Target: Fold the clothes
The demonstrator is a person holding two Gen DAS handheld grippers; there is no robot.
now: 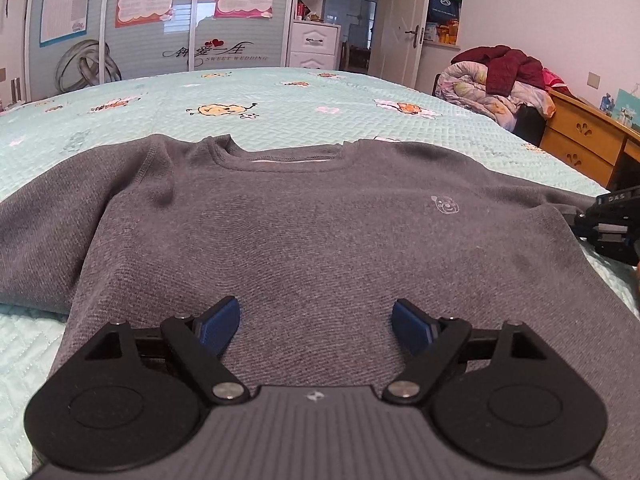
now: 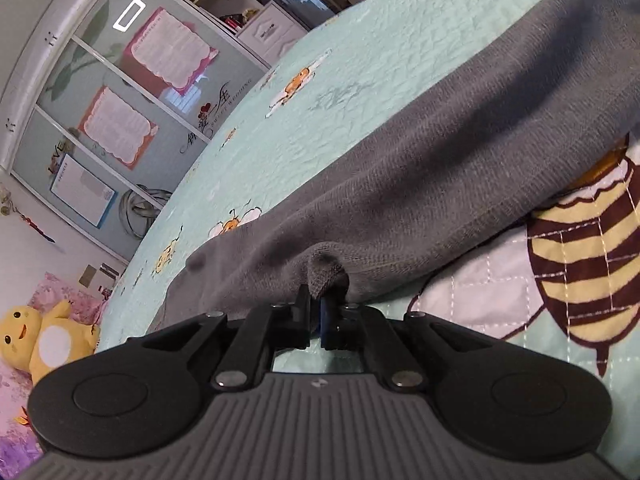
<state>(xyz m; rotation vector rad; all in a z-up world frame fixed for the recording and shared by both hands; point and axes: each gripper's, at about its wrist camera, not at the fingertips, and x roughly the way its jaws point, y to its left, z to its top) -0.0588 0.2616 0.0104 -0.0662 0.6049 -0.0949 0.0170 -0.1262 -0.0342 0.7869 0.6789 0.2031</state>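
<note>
A grey sweater (image 1: 304,232) lies flat and face up on the bed, collar toward the far side, both sleeves spread outward. My left gripper (image 1: 316,320) hovers over the sweater's lower middle, jaws wide open with nothing between the blue pads (image 1: 222,320). In the right wrist view, the right gripper (image 2: 318,304) is rolled to one side and shut on a pinched fold of the grey sweater's (image 2: 440,176) edge. The right gripper (image 1: 612,228) also shows at the right border of the left wrist view, by the sweater's right side.
The sweater rests on a mint quilted bedspread (image 1: 280,96) printed with bees. A wooden desk (image 1: 588,140) and a pile of bedding (image 1: 496,84) stand to the right. Wardrobe doors (image 1: 160,20) rise beyond the bed. A yellow plush toy (image 2: 40,340) sits on pink bedding.
</note>
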